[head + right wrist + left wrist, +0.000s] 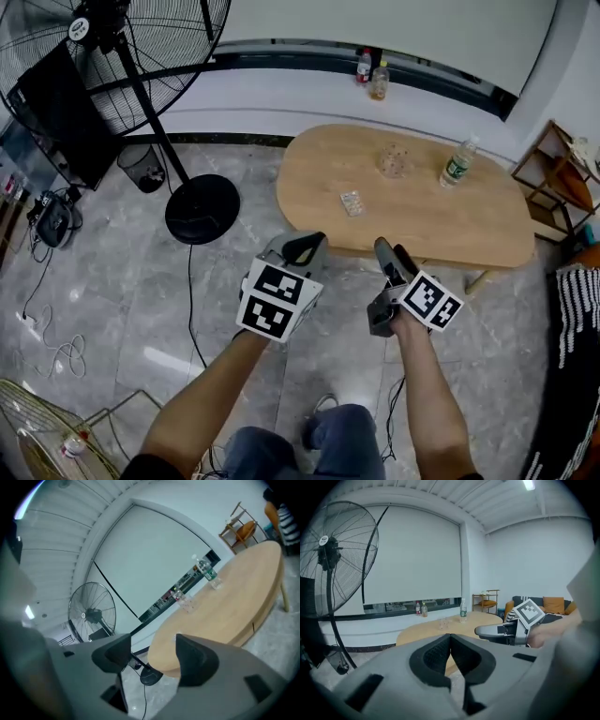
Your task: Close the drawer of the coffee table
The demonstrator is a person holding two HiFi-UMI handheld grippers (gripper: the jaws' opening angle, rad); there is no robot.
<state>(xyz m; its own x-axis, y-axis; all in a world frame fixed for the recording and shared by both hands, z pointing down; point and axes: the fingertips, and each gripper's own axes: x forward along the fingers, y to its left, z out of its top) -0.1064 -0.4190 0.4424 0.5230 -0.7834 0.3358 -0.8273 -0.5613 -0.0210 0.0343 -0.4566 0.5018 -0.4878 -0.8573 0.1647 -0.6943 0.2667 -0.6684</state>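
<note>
Grey stone floor [112,281] underfoot, standing fan [159,56] off to the left. Straight ahead, coffee table [412,202], well clear of both grippers, drawer not made out from here. Left gripper [305,249] pinched fully together, empty. Right gripper [388,253] parted partway, gripping nothing.

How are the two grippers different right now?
The left gripper has its jaws shut together; the right gripper has them apart. The left gripper sits level, while the right gripper is rolled to one side. Both are grey with black pads, hold nothing, and point toward the table.
</note>
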